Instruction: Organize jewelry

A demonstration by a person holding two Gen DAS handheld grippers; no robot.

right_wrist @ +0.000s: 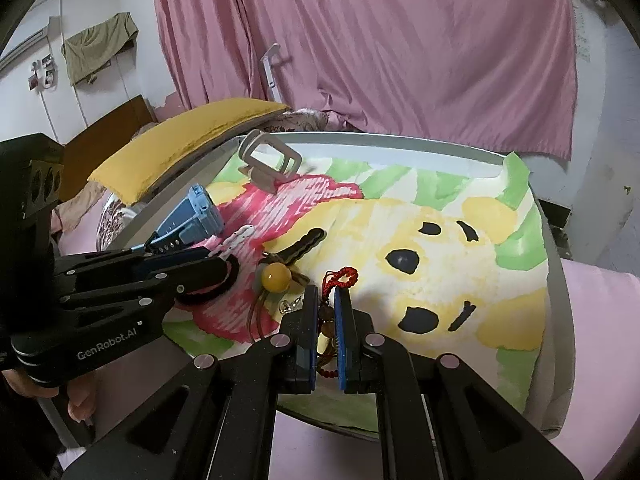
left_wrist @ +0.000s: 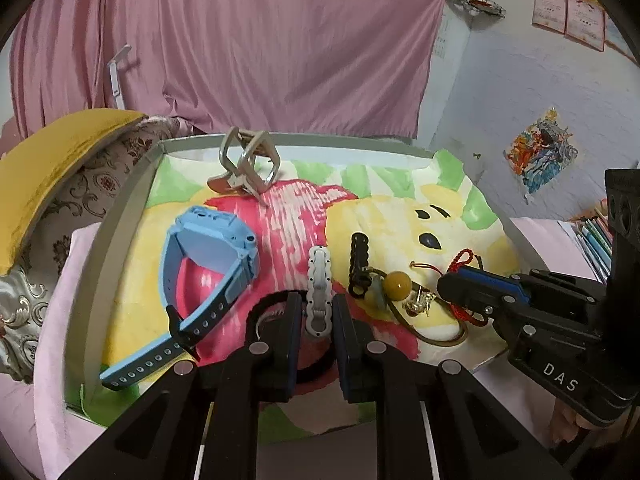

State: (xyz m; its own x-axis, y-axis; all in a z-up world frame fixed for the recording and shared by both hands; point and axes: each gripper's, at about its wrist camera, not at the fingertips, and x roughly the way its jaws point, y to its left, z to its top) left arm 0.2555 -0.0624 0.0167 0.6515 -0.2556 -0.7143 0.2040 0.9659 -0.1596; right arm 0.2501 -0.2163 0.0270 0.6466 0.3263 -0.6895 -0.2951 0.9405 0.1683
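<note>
- A grey-rimmed tray [left_wrist: 120, 216] lined with a towel printed with a yellow cartoon bear [right_wrist: 420, 240] is seen carrying the jewelry.
- The left gripper [left_wrist: 317, 320] is clamped on the near end of a white scalloped plastic hair clip [left_wrist: 319, 280]; the rest of the clip is laid out ahead of the fingertips toward the tray's middle.
- A black elastic hair band [left_wrist: 264, 308] is seen lying under and around the left gripper's tips, near the tray's near edge.
- The right gripper [right_wrist: 328, 320] is closed on a red knotted cord charm with brown beads [right_wrist: 340, 278]; its red loop is left projecting just beyond the fingertips, and red beads trail below between the pads.
- A yellow amber-like bead on a brown cord [right_wrist: 276, 276] is found just beside the right gripper, between the two grippers.
- A black scalloped hair clip [left_wrist: 358, 264] is laid next to the white one, touching the bead's cord, as far as can be judged.
- A blue plastic smartwatch with a perforated strap [left_wrist: 212, 264] is placed by the tray's left edge.
- A grey angular claw clip [left_wrist: 248, 164] is set near the far edge.
</note>
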